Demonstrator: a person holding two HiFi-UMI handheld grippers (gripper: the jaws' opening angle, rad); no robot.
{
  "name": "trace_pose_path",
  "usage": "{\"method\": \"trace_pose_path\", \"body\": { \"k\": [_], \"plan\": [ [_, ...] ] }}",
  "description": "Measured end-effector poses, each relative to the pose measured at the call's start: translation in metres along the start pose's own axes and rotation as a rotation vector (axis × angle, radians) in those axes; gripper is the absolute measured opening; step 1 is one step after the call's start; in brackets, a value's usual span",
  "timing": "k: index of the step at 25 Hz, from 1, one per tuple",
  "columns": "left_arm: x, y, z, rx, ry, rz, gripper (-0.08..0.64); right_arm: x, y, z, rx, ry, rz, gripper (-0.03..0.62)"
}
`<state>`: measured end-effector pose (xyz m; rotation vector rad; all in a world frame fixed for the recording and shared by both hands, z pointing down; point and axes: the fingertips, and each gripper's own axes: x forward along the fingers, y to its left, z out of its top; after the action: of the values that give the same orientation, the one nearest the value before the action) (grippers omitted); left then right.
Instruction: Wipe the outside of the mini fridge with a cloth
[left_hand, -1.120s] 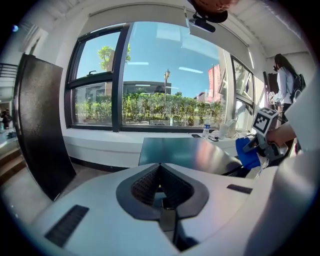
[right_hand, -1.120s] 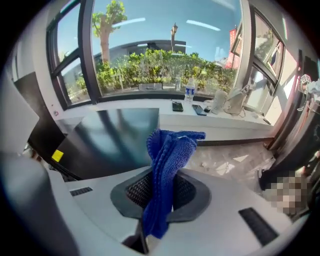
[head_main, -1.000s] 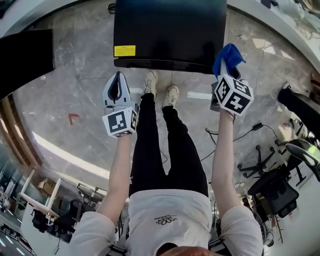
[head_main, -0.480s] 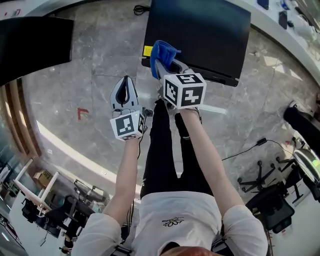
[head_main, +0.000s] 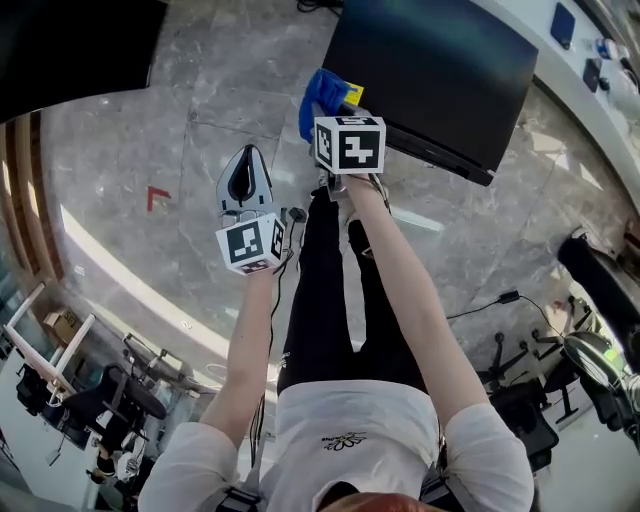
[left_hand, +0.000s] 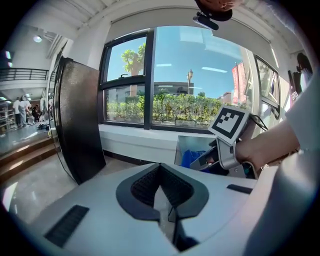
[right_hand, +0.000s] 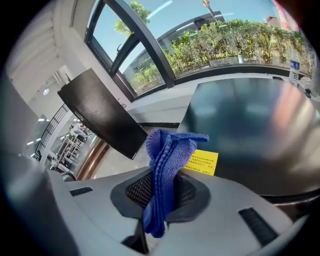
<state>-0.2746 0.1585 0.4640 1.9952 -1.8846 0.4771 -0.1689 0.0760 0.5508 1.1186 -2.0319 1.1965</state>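
The black mini fridge (head_main: 440, 70) stands on the floor at the upper right of the head view; its dark glossy face (right_hand: 250, 130) carries a yellow sticker (right_hand: 202, 163). My right gripper (head_main: 322, 100) is shut on a blue knitted cloth (head_main: 322, 90), which rests against the fridge's left front corner by the sticker. The blue cloth (right_hand: 167, 170) bunches up between the jaws in the right gripper view. My left gripper (head_main: 245, 172) hangs to the left, away from the fridge, jaws shut and holding nothing (left_hand: 160, 187).
A large black panel (head_main: 70, 45) stands at the upper left. The person's legs and shoes (head_main: 335, 260) are just before the fridge. Office chairs (head_main: 590, 370) and a cable lie at the right. A white window ledge (left_hand: 135, 140) runs behind.
My right gripper has swept the cloth leftward from the fridge's right front corner to its left corner by the yellow sticker. The left gripper has barely moved.
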Motion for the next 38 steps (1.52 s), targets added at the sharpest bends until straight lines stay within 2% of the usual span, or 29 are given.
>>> {"method": "trace_pose_path", "body": {
  "k": [4,15,23,34,38],
  "plan": [
    [-0.004,-0.018,0.000,-0.011,0.004,-0.023,0.005,-0.012,-0.019,-0.007,0.015,-0.012,0.009,0.075],
    [0.008,-0.076,0.006,0.036,-0.002,-0.144,0.005,-0.056,-0.080,-0.026,0.073,-0.025,-0.066,0.075],
    [0.007,-0.115,0.011,0.068,0.003,-0.209,0.005,-0.101,-0.135,-0.044,0.128,-0.024,-0.153,0.075],
    [0.009,-0.167,0.009,0.132,0.038,-0.297,0.005,-0.169,-0.227,-0.072,0.151,-0.007,-0.266,0.075],
    [0.012,-0.180,0.004,0.148,0.053,-0.324,0.005,-0.184,-0.246,-0.078,0.171,-0.003,-0.279,0.075]
  ]
}}
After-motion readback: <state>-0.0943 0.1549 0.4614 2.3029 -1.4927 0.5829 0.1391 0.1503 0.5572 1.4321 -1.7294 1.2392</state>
